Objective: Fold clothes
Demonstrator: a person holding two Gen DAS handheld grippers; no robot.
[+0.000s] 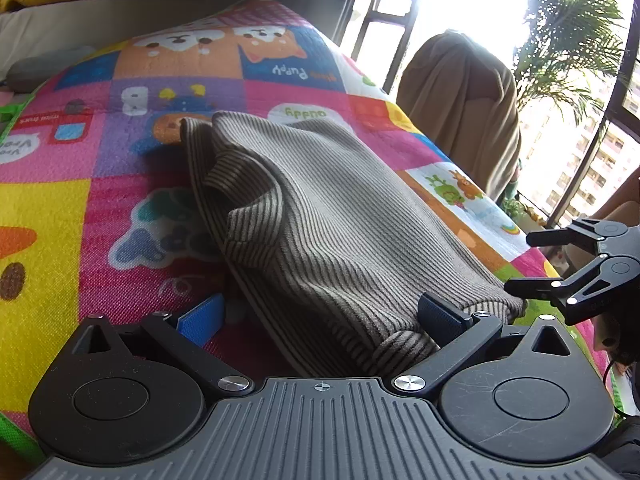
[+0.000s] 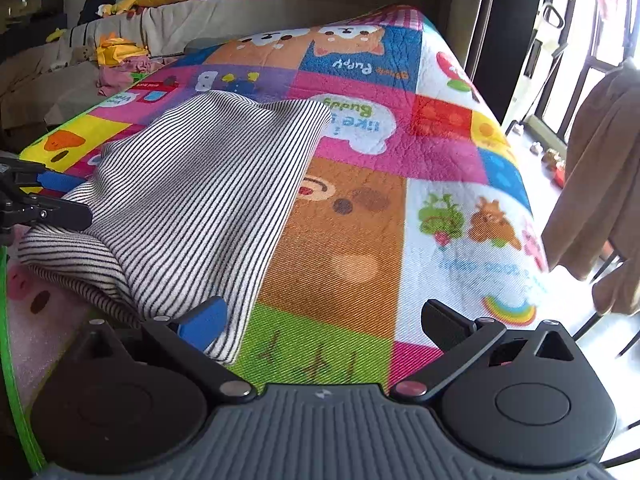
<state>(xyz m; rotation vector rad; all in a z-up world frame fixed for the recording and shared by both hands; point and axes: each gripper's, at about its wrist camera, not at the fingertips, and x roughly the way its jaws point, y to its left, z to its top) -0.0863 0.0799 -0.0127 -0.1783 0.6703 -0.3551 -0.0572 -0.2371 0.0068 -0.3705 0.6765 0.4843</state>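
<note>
So one striped garment (image 1: pixel 320 216) lies bunched on one cartoon play mat (image 1: pixel 80 208). Left gripper (image 1: pixel 320 316), fingers spread wide, straddles its near edge; right gripper (image 2: pixel 324 320), likewise spread, has its left pad (image 2: pixel 202 322) at the hem.

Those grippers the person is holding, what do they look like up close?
Each one, the left gripper and right gripper, has a grey ribbed body with a small crosshair mark, two round black discs with silver pivot screws, and black linkage arms ending in fingers faced with blue textured pads. No sleeves show.
</note>
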